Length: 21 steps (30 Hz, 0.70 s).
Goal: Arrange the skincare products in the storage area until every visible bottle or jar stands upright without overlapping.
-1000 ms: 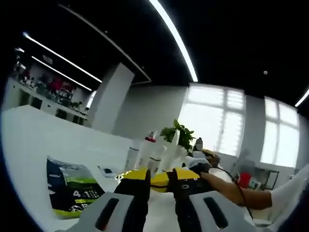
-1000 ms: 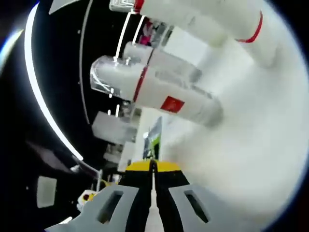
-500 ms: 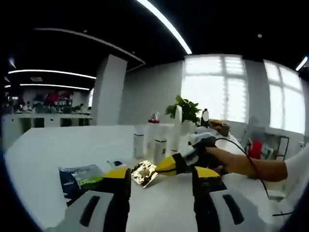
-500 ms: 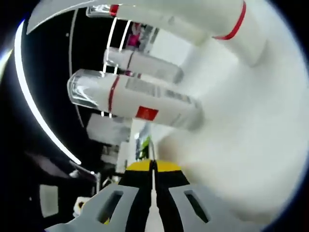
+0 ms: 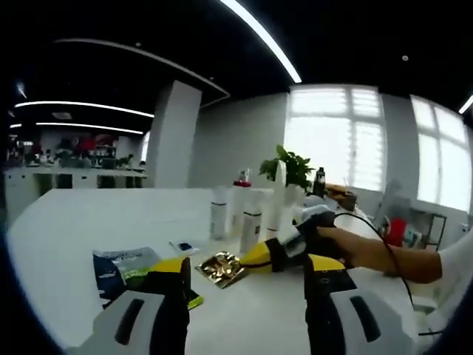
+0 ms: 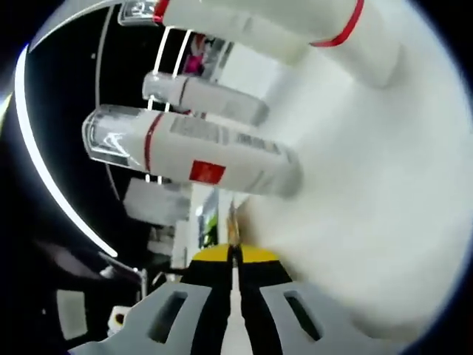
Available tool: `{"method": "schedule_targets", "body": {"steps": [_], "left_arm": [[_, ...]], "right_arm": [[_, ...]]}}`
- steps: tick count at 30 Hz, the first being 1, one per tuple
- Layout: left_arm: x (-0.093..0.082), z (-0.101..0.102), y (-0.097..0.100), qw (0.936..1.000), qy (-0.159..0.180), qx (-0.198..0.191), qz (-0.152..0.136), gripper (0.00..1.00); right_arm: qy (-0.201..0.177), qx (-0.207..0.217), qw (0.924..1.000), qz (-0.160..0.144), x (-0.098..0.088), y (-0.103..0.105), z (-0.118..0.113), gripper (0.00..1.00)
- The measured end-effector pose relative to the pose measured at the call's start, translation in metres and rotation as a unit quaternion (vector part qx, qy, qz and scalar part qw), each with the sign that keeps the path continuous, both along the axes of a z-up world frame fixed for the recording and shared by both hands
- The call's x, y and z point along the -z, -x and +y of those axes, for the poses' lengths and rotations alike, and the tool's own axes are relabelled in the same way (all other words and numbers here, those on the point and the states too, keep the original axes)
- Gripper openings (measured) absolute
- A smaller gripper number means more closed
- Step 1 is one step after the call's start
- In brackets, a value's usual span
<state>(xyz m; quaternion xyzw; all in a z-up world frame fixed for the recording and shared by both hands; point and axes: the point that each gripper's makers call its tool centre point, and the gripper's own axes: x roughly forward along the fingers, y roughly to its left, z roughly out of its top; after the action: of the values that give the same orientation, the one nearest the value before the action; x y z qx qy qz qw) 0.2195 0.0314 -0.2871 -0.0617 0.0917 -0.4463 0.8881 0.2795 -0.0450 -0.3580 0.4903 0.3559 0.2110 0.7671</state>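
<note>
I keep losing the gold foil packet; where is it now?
In the left gripper view, the gold foil packet lies on the white table, between the blue-green pouch and the right gripper.

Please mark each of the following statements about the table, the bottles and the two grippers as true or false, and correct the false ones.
1. The left gripper has its fingers closed together. False: they stand wide apart.
2. The white bottles near the green plant stand upright on the table. True.
3. The right gripper grips a bottle. False: its fingers are shut with nothing visible between them.
4. A gold foil packet lies on the table. True.
5. The nearest bottle in the right gripper view carries a blue square label. False: the square is red.
</note>
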Motion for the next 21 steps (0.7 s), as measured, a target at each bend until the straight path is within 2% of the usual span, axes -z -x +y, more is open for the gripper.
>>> {"method": "schedule_targets", "body": {"steps": [3, 6, 10, 12, 18, 21], "left_arm": [[0.000, 0.001, 0.000, 1.0000, 0.000, -0.001, 0.001, 0.64], [0.001, 0.001, 0.000, 1.0000, 0.000, -0.001, 0.001, 0.64], [0.002, 0.001, 0.000, 1.0000, -0.003, -0.002, 0.002, 0.64], [0.001, 0.002, -0.001, 1.0000, -0.004, -0.004, 0.001, 0.64], [-0.001, 0.003, -0.003, 1.0000, 0.003, -0.006, 0.004, 0.64], [0.000, 0.004, -0.003, 1.0000, 0.001, -0.008, 0.002, 0.64]], "right_arm": [[0.006, -0.005, 0.9998, -0.017, -0.003, -0.005, 0.000, 0.06], [0.003, -0.004, 0.9997, -0.023, -0.006, -0.009, -0.003, 0.11], [-0.001, -0.006, 0.9986, -0.052, -0.014, 0.002, 0.004, 0.18], [0.017, -0.006, 0.9971, -0.074, -0.017, 0.006, 0.006, 0.22], [0.054, -0.022, 0.9923, -0.110, -0.021, 0.014, 0.015, 0.29], [0.079, -0.016, 0.9865, -0.143, -0.026, 0.011, 0.012, 0.37]]}}
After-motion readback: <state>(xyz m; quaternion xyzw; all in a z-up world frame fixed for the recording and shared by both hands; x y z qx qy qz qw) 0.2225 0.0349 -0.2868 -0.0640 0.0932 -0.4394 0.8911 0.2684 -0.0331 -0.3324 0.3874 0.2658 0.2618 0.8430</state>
